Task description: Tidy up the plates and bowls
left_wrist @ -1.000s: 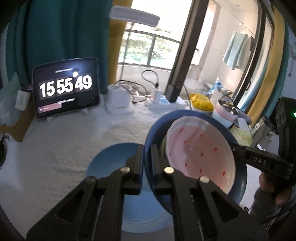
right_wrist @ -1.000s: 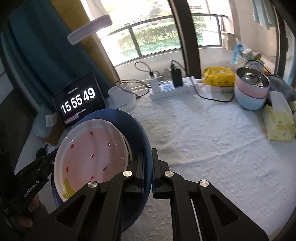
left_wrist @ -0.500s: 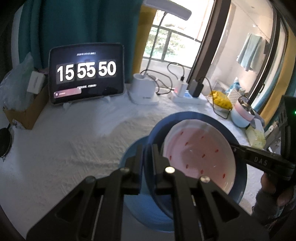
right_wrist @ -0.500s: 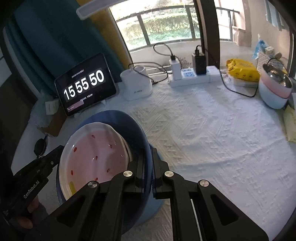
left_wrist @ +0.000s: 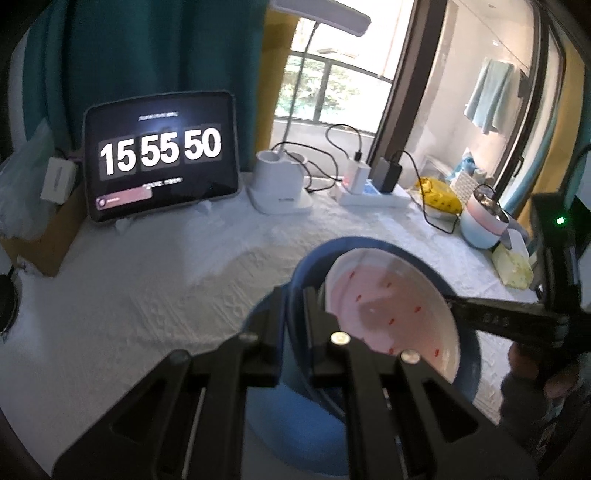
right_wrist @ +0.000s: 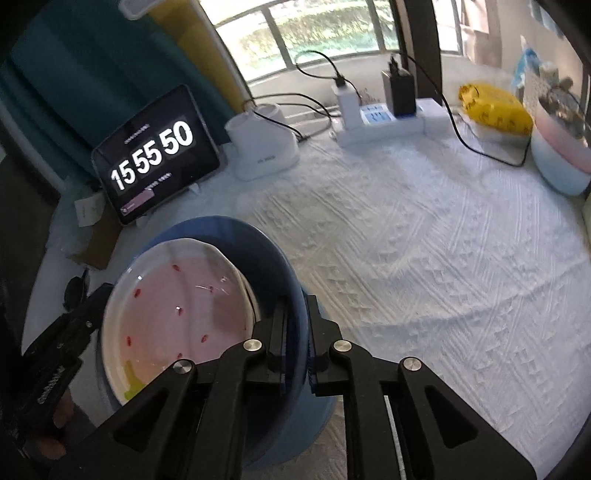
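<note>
White textured cloth covers the tabletop [right_wrist: 424, 258], window and teal curtain [left_wrist: 147, 48] behind. The black tablet [left_wrist: 160, 155] reads 15 55 50. Over a pale blue plate [left_wrist: 295, 435], both grippers, left [left_wrist: 293, 317] and right [right_wrist: 297, 332], clench opposite rims of the dark blue round bowl [right_wrist: 280, 266] carrying a pink red-speckled plate [right_wrist: 177, 310].

I see a table under a white textured cloth [right_wrist: 424, 258]. Behind the tablet clock [left_wrist: 160, 155] hangs a teal curtain [left_wrist: 147, 48]; right of it, a yellow curtain [left_wrist: 273, 66], then a bright railed window [right_wrist: 317, 29].
</note>
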Tool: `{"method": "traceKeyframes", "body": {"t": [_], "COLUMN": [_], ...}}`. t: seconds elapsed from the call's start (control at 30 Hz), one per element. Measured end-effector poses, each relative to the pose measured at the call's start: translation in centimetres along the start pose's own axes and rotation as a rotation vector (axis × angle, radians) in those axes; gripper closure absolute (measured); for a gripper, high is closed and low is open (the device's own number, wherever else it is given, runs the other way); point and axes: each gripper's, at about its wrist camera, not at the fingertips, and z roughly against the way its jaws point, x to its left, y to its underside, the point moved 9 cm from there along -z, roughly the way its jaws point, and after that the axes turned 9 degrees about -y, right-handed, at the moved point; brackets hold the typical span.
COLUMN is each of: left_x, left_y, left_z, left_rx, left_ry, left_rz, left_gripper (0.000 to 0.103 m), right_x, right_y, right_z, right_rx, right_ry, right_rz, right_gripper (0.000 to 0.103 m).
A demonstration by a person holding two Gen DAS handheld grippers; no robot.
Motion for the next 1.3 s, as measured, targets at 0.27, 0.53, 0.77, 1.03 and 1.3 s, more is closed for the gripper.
{"method": "traceKeyframes", "body": {"t": [0.27, 0.53, 0.77, 1.03, 1.3], "left_x": [-0.6, -0.5, -0.3, -0.2, -1.4], "left_y": [0.0, 0.3, 0.5, 0.1, -0.1], "left_z": [-0.2, -0.2, 0.6, 2.4, 5.1], "left_rx": [-0.003, 0.013, 0.010, -0.028, -0.082], "left_ry": [-0.008, -0.027, -0.049, -0.085, -0.082], "left_rz": [-0.007, -0.002, 0.007, 0.003, -0.004], "left_gripper": [0.096, 0.091, 0.087, 0.084, 0.057], "right_x": [-0.7, -1.2, -1.4, -1.4, -0.4], "right_y": [0.4, 0.5, 0.9, -0.1, -0.8], "right_z": [0.2, 0.7, 1.2, 4.2, 8.4], "right_rx": [-0.010, -0.007, -0.014, -0.140, -0.239], "right_ry": [-0.009, 0.015, 0.076, 0.163, 0.161], "right_rz": [0.000, 0.000, 0.043, 0.093, 0.145], "right_gripper": [0.089, 0.081, 0.072, 0.036, 0.031]}}
